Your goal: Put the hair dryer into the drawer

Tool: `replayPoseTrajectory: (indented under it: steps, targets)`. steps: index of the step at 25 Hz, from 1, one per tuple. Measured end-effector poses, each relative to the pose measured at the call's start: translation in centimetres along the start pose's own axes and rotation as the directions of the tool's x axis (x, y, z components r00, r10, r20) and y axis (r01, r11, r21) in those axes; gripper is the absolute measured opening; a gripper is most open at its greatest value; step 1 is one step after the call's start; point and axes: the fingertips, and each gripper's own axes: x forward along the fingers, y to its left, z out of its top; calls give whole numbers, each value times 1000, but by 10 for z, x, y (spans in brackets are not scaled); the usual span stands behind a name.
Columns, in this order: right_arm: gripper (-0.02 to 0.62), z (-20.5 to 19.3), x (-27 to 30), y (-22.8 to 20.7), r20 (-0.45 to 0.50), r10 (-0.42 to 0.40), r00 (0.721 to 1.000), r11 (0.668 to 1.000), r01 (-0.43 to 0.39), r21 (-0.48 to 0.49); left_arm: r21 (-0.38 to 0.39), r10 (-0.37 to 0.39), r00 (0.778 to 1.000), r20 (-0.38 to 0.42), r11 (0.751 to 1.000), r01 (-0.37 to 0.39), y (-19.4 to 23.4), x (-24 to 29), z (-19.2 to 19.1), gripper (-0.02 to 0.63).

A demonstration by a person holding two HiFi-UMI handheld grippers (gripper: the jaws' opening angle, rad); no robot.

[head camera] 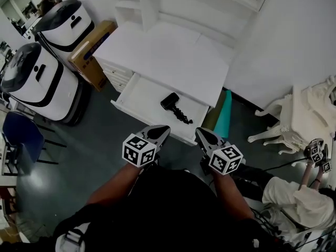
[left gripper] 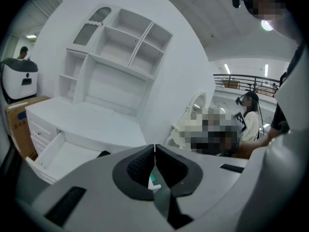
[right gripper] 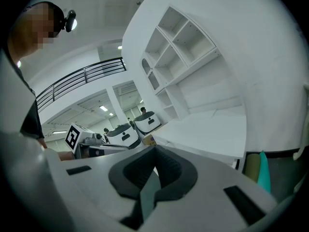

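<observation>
White drawer (head camera: 140,96), standing open on the near side of the desk (head camera: 168,56), holds only the black hair dryer (head camera: 170,101), its coiled cord trailing right. The left gripper (head camera: 164,129) and right gripper (head camera: 199,133) hover near its front edge, tongs pinched together on nothing, likely because the placing looks done.

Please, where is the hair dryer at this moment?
In the head view, the black hair dryer lies inside the open drawer of the white desk, in the drawer's right half, near the centre of the picture.
</observation>
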Motion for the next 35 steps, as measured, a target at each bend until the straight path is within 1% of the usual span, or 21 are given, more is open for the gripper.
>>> replayPoseTrajectory:
  steps: [5,14,23,35]
  targets:
    - [25,-6,-10,-5,11,-6,1000,1000,6,17,55,8,1000,-26,998,-7,-11,0,-1,18]
    - [25,-8,-19,-3,18,-12,1000,1000,12,10,88,1,1000,-31,996,1,-21,-1,1,18]
    - [25,-11,-23,-3,25,-32,999,999,32,2,96,10,999,-34,995,-6,-23,-7,-2,18]
    - [25,-13,-24,-3,19,-31,999,999,31,9,98,8,1000,-28,995,-5,-23,-8,0,18]
